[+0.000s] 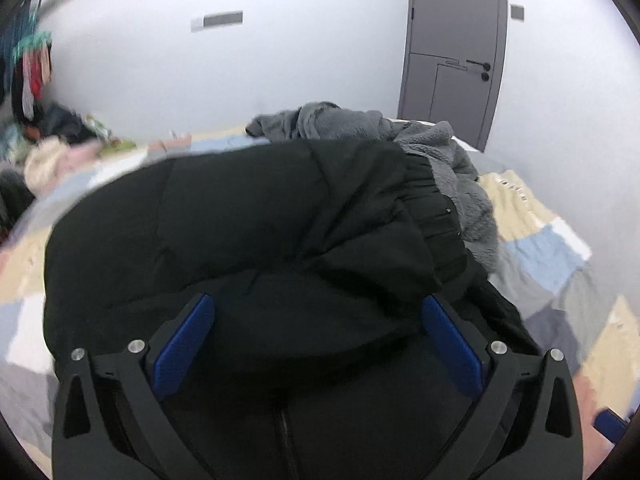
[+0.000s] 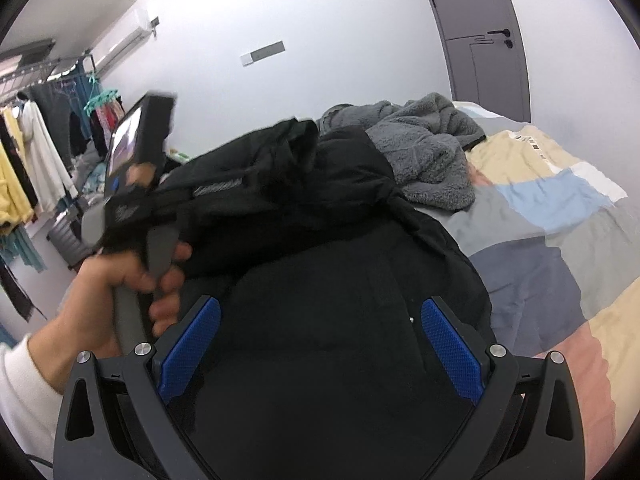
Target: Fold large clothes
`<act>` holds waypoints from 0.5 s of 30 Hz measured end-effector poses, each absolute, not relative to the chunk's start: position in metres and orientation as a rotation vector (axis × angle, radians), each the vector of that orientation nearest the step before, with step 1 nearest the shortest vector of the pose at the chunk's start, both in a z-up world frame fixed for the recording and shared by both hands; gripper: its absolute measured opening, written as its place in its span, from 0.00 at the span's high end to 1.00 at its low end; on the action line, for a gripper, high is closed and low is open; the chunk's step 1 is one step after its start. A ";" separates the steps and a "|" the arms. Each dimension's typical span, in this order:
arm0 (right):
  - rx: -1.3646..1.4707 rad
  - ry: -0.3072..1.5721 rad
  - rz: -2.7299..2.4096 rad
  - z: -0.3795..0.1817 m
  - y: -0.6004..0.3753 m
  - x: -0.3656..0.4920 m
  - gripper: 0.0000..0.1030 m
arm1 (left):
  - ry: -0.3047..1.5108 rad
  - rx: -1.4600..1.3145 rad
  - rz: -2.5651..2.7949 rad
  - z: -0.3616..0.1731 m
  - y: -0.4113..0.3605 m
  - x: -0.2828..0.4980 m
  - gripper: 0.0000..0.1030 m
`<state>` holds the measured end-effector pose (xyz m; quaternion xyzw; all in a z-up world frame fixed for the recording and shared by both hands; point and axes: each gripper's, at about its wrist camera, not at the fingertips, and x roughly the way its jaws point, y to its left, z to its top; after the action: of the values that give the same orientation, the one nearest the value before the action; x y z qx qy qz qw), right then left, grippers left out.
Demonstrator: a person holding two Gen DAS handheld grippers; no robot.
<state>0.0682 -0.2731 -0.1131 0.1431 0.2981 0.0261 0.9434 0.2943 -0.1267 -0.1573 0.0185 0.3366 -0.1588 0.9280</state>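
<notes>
The black padded jacket (image 1: 248,232) lies heaped across the near edge of the bed (image 2: 560,240), just in front of a grey fleece (image 2: 428,148). It looks bulky, soft and rather slippery (best taken by a hem or cuff). The left gripper (image 1: 318,344) stands wide open above it, holding nothing; the right gripper (image 2: 320,348) likewise gapes empty over the cloth.

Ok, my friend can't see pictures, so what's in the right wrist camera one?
A puffy black jacket lies on a patchwork bedspread, between the wide-open blue fingers of the right gripper. At the left, a person's hand holds the other gripper's handle against the jacket. A grey fleece is heaped behind, and clothes hang on a rack.
</notes>
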 end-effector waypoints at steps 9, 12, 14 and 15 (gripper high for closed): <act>0.384 0.650 0.176 -0.091 -0.297 0.156 0.04 | 0.641 0.008 -0.169 -0.124 -0.020 0.303 0.00; 0.336 0.638 0.165 -0.080 -0.288 0.201 0.04 | 0.684 -0.042 -0.101 -0.126 0.016 0.328 0.00; 0.330 0.623 0.187 -0.077 -0.281 0.231 0.05 | 0.714 -0.060 -0.086 -0.131 0.027 0.342 0.00; 0.331 0.621 0.189 -0.078 -0.278 0.247 0.05 | 0.726 -0.062 -0.078 -0.134 0.030 0.349 0.00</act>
<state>0.2475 -0.2777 -0.0784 0.1618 0.3035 0.0924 0.9344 0.3486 0.0302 -0.1336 -0.0301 0.3548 -0.0381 0.9337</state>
